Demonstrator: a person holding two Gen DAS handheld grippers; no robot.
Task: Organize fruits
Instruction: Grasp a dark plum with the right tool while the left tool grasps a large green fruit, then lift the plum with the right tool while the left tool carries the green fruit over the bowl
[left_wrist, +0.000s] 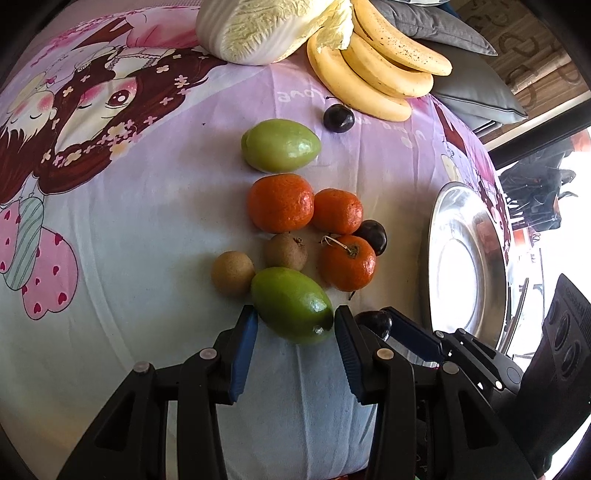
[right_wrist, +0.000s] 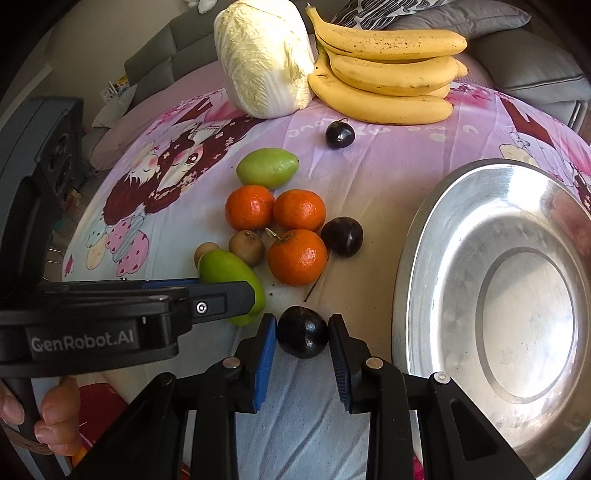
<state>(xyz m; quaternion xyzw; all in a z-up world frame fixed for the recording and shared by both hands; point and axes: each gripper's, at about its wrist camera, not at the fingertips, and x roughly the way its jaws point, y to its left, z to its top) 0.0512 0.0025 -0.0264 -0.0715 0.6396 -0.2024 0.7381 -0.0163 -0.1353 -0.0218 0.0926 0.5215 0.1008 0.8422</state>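
Fruit lies on a cartoon-print cloth. My left gripper (left_wrist: 295, 319) is open, its blue pads on either side of a green mango (left_wrist: 291, 304), which also shows in the right wrist view (right_wrist: 225, 271). My right gripper (right_wrist: 302, 332) is open around a dark plum (right_wrist: 303, 336), partly seen in the left wrist view (left_wrist: 375, 321). Three tangerines (left_wrist: 280, 202) (left_wrist: 338, 211) (left_wrist: 347, 262), two kiwis (left_wrist: 232, 272) (left_wrist: 286, 252), a second green mango (left_wrist: 280, 144) and two more plums (left_wrist: 372, 236) (left_wrist: 338, 117) lie beyond. A steel plate (right_wrist: 436, 229) sits empty at the right.
A bunch of bananas (right_wrist: 384, 70) and a napa cabbage (right_wrist: 264, 55) lie at the far edge. Grey cushions (right_wrist: 535, 66) are behind them. The left gripper's body (right_wrist: 110, 314) crosses the right wrist view at the left.
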